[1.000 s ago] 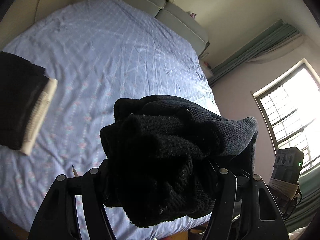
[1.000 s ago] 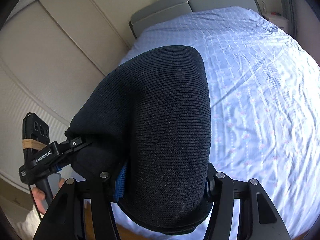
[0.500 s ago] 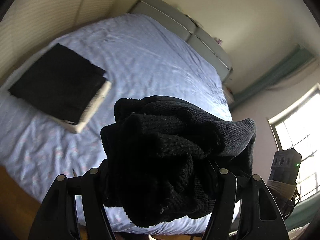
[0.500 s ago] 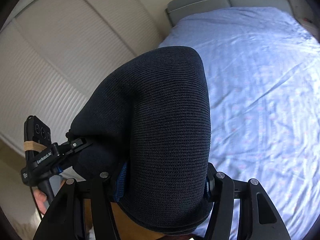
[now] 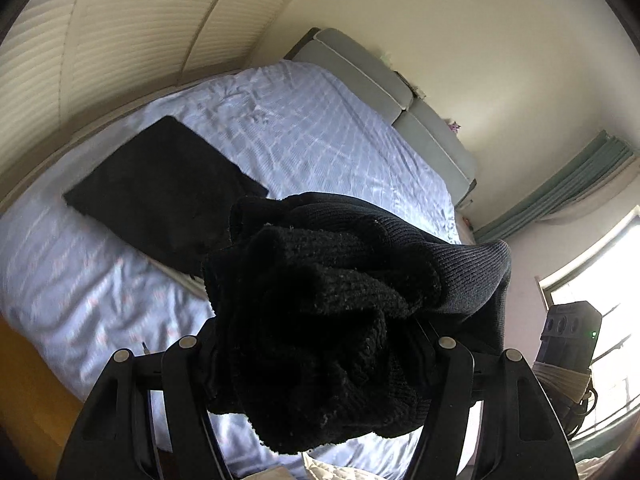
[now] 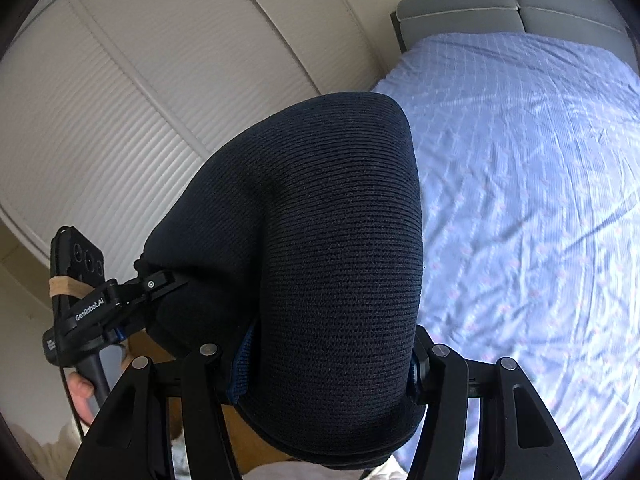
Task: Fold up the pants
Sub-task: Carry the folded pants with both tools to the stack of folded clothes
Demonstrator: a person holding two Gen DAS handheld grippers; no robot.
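Both grippers hold one pair of dark knit pants in the air above the near edge of the bed. In the left wrist view the pants point(image 5: 340, 320) bunch up in a thick black wad between the jaws of my left gripper point(image 5: 316, 364), which is shut on them. In the right wrist view the pants point(image 6: 332, 264) fill the middle as a smooth folded bulge, and my right gripper point(image 6: 320, 372) is shut on them. My left gripper point(image 6: 156, 280) also shows at the left of that view, clamped on the cloth's far end.
A folded black garment point(image 5: 160, 192) lies on a pale one on the left part of the blue checked bed point(image 5: 320, 140). The grey headboard point(image 5: 400, 92) is at the far end. A slatted wardrobe point(image 6: 132, 92) stands left, a window point(image 5: 600, 280) right.
Both views have swung left and up with the pants still held. The folded black garment has moved toward the middle of the left wrist view. More wardrobe shows in the right wrist view.
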